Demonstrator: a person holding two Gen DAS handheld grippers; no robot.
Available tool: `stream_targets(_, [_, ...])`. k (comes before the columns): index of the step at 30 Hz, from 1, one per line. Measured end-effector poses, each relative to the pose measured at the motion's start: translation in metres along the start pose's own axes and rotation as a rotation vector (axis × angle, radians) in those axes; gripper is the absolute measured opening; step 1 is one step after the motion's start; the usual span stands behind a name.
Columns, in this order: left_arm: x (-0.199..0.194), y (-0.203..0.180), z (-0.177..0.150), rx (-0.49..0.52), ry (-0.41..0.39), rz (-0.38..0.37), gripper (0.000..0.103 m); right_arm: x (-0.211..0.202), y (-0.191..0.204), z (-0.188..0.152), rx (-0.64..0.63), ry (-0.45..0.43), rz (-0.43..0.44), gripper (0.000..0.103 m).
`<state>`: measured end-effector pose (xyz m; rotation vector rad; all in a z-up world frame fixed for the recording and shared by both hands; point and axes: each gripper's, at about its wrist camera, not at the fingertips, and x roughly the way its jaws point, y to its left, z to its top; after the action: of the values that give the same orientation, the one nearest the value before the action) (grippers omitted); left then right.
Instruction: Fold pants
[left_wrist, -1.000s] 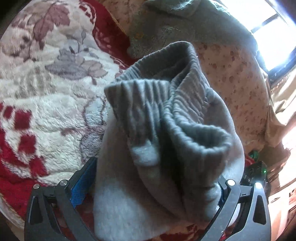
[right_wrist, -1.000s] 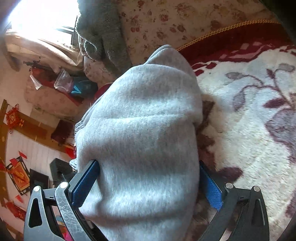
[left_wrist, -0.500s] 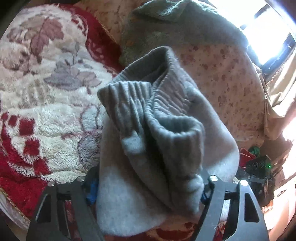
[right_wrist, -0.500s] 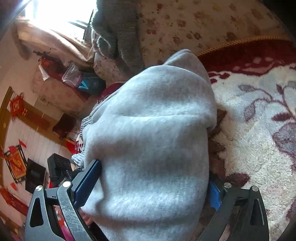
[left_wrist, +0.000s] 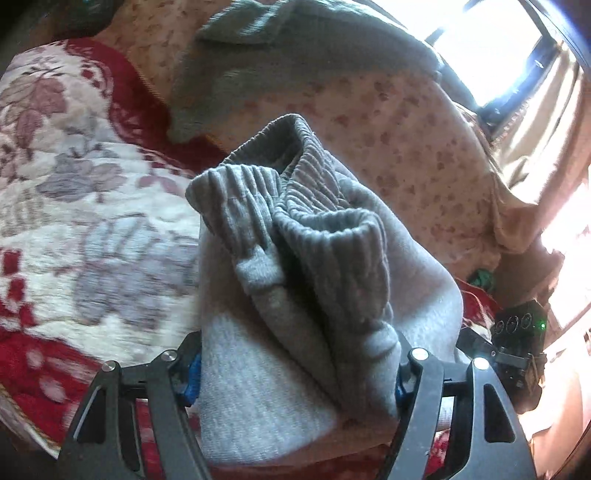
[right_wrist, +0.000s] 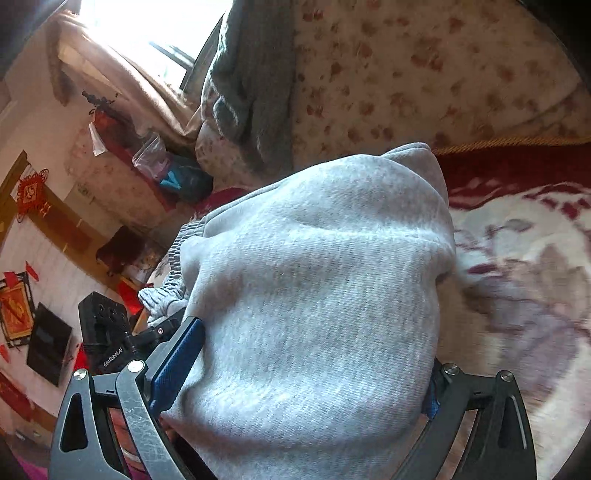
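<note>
The grey sweatpants are bunched into a thick bundle on the floral blanket. In the left wrist view their ribbed waistband stands up in folds. My left gripper is closed around the bundle, with the cloth filling the gap between its blue pads. In the right wrist view the pants show as a smooth grey mound. My right gripper also clamps this mound between its fingers. The other gripper's body shows at the left behind the cloth.
A red and cream floral blanket covers the surface. A floral pillow or quilt lies behind, with a dark grey garment draped over it. A bright window is at the back. Shelves and red wall decorations are at the left.
Both grippers have pulled back and tilted a little with the pants still held. The bundle sits slightly farther from the cameras and more of the pillow and window shows.
</note>
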<state>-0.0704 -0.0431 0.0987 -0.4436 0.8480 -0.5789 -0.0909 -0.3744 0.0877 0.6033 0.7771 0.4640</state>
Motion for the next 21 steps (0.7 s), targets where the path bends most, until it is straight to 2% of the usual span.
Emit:
stream_targets(11, [0.041,-0.101,-0.029,0.118,0.058,-0.111,0.072,-0.112,-0.036,-0.008,0.043,-0.138,-0.126,0.100])
stream_targets(16, [0.060,-0.136,-0.049,0.145,0.088,-0.121,0.072,-0.149,-0.060,-0.019,0.084,-0.182,-0.168,0.100])
stream_targets(21, [0.077,-0.151,-0.067,0.167,0.127,-0.104,0.072,-0.169,-0.082,-0.029,0.124,-0.192,-0.191,0.100])
